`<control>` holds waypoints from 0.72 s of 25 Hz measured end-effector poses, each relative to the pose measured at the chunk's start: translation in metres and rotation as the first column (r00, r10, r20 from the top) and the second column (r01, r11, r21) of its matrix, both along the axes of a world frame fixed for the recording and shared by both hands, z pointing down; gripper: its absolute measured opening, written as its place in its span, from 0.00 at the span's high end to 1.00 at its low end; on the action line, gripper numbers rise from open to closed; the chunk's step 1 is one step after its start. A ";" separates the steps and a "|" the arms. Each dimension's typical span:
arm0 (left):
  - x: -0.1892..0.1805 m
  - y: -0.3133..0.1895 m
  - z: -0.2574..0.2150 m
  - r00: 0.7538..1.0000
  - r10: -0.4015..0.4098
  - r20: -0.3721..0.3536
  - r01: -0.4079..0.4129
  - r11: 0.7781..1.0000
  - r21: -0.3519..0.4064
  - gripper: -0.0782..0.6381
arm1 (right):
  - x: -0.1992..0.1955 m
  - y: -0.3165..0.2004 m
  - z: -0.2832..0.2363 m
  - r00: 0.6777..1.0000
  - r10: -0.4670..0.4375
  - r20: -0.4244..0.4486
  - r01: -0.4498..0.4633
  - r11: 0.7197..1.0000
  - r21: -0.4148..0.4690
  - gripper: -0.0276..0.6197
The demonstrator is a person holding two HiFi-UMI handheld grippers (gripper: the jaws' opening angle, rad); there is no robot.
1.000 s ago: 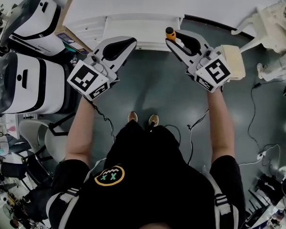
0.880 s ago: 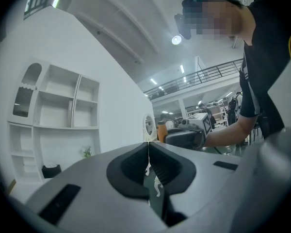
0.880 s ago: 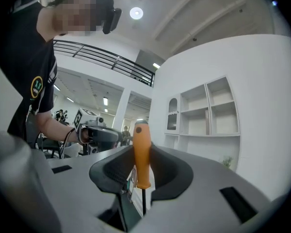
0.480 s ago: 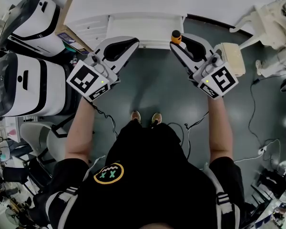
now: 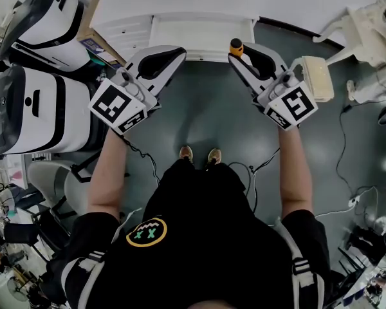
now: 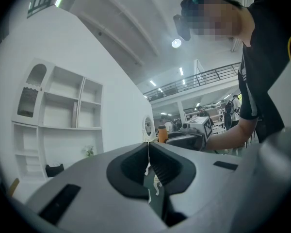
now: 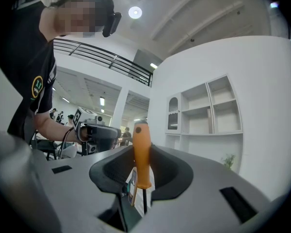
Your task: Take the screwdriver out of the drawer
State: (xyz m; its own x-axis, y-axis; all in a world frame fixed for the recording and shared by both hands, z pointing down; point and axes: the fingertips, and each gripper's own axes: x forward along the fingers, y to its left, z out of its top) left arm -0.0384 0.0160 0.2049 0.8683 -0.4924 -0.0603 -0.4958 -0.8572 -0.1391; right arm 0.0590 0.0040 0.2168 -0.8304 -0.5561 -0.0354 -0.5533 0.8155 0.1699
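The screwdriver (image 5: 235, 46) has an orange handle and a dark shaft. It stands upright between the jaws of my right gripper (image 5: 237, 51), which is shut on it; the handle (image 7: 141, 154) rises above the jaw tips. This gripper hangs just in front of the open white drawer (image 5: 202, 37). My left gripper (image 5: 179, 51) is level with it at the drawer's left front, jaws pressed together with nothing between them (image 6: 148, 147). The drawer's inside is hidden from view.
Two white-and-black machines (image 5: 38, 108) stand at the left beside a cardboard box (image 5: 93, 40). A beige box (image 5: 318, 79) and white furniture parts (image 5: 373, 24) lie at the right. Cables (image 5: 347, 172) run over the dark floor near the person's feet (image 5: 199, 154).
Both grippers have shifted slightly to the right in the head view. The right one still holds the screwdriver; the left stays shut.
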 end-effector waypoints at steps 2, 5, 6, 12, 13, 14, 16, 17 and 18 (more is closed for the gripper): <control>0.000 -0.001 0.001 1.000 0.000 0.001 0.000 1.000 -0.003 0.86 | -0.001 0.000 0.001 1.000 0.000 -0.003 0.000 1.000 -0.001 0.75; 0.000 -0.001 0.000 1.000 0.002 -0.001 -0.002 1.000 -0.003 0.86 | -0.001 0.000 0.001 1.000 -0.001 -0.005 0.001 1.000 0.002 0.76; 0.000 -0.001 0.000 1.000 0.002 -0.002 -0.002 1.000 -0.002 0.86 | -0.001 0.000 0.000 1.000 -0.001 -0.006 0.001 1.000 0.003 0.76; 0.000 0.000 -0.001 1.000 0.006 -0.002 -0.006 1.000 0.001 0.86 | -0.001 0.000 -0.002 1.000 0.003 -0.010 -0.003 1.000 0.009 0.76; 0.000 -0.001 -0.001 1.000 0.006 -0.002 -0.006 1.000 0.000 0.86 | -0.001 0.000 -0.002 1.000 0.002 -0.010 -0.002 1.000 0.009 0.76; 0.001 -0.001 -0.001 1.000 0.005 -0.002 -0.005 1.000 0.000 0.86 | -0.001 0.000 -0.002 1.000 0.001 -0.010 -0.001 1.000 0.009 0.76; 0.002 -0.002 -0.001 1.000 0.005 -0.001 -0.005 1.000 0.001 0.86 | 0.000 -0.001 -0.001 1.000 -0.001 -0.011 0.001 1.000 0.011 0.76; 0.002 -0.002 -0.001 1.000 0.005 -0.001 -0.005 1.000 0.002 0.86 | 0.000 -0.001 -0.001 1.000 -0.003 -0.011 0.003 1.000 0.011 0.76; 0.002 -0.002 -0.001 1.000 0.005 -0.001 -0.005 1.000 0.002 0.86 | -0.001 -0.001 -0.002 1.000 -0.005 -0.011 0.005 1.000 0.011 0.76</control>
State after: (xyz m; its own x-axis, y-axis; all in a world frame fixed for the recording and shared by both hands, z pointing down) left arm -0.0362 0.0141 0.2041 0.8708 -0.4877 -0.0622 -0.4914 -0.8595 -0.1407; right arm 0.0582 0.0031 0.2152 -0.8335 -0.5516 -0.0325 -0.5474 0.8163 0.1845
